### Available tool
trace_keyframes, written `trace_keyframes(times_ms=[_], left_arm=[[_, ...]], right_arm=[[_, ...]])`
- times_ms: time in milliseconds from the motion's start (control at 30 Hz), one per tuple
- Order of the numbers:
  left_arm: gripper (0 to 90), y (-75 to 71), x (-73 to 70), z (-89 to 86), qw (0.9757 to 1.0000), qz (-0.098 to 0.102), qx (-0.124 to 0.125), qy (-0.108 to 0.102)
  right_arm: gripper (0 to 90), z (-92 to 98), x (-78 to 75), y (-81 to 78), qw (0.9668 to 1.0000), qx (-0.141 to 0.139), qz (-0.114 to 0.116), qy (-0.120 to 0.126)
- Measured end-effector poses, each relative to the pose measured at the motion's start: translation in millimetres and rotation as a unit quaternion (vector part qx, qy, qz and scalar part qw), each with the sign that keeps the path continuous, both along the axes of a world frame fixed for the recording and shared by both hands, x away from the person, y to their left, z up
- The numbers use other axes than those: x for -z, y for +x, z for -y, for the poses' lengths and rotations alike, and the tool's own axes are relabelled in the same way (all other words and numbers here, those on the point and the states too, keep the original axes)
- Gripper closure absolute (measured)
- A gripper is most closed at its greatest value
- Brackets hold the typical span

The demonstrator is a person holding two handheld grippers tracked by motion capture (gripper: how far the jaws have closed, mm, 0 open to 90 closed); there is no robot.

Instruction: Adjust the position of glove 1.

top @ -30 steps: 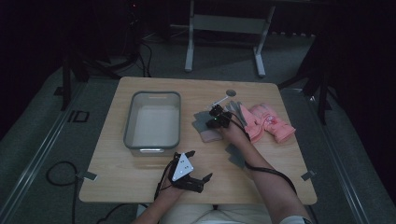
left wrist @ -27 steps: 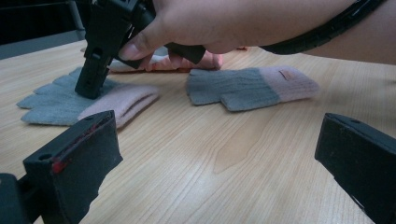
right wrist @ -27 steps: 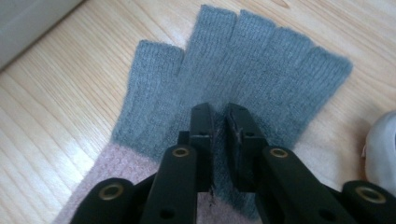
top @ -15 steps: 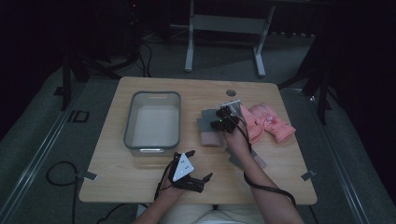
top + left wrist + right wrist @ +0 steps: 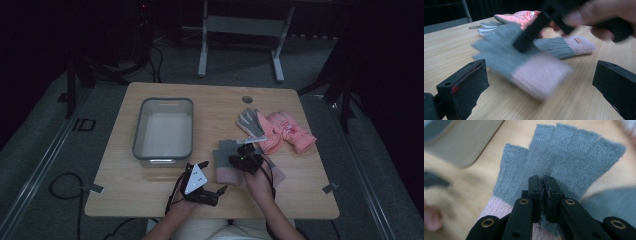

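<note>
Grey knit glove (image 5: 226, 161) now pinched in my right gripper (image 5: 246, 159), dragged from twelve toward six (bin (image 5: 163, 128) at ten); left gripper (image 5: 201, 184) gapes idle; binning's next.

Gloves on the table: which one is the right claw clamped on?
The grey knit glove with the pink cuff nearest the person; the right claw pinches its palm. The other grey glove lies untouched beside the pink mittens.

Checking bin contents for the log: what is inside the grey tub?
The grey tub shows a bare pale floor with nothing in it. Its near wall hides a thin strip of the floor.
</note>
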State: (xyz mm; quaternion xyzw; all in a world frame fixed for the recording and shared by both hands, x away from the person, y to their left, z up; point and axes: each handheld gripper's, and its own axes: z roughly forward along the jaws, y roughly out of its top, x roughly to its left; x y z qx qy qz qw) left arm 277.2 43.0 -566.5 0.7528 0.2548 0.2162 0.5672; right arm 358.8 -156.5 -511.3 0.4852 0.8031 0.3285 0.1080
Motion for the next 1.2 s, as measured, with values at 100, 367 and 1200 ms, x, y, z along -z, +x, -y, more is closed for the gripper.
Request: trace_keyframes(times_ms=[100, 367, 1200], left_arm=[[0.0, 0.0, 0.0, 0.0, 1.0000, 0.000, 0.000, -0.001], [0.0, 0.1, 0.0, 0.2, 1.0000, -0.001, -0.001, 0.001], [0.0, 1.7, 0.0, 0.0, 1.0000, -0.007, -0.001, -0.003]], right_arm=[[84.8, -2.6, 7.6, -6.7, 0.9999, -0.005, -0.003, -0.011], [83.4, -9.0, 30.1, -9.0, 0.9998, 0.003, -0.018, -0.012], [64.4, 96.5, -8.9, 2.7, 0.9936, -0.068, 0.069, -0.058]])
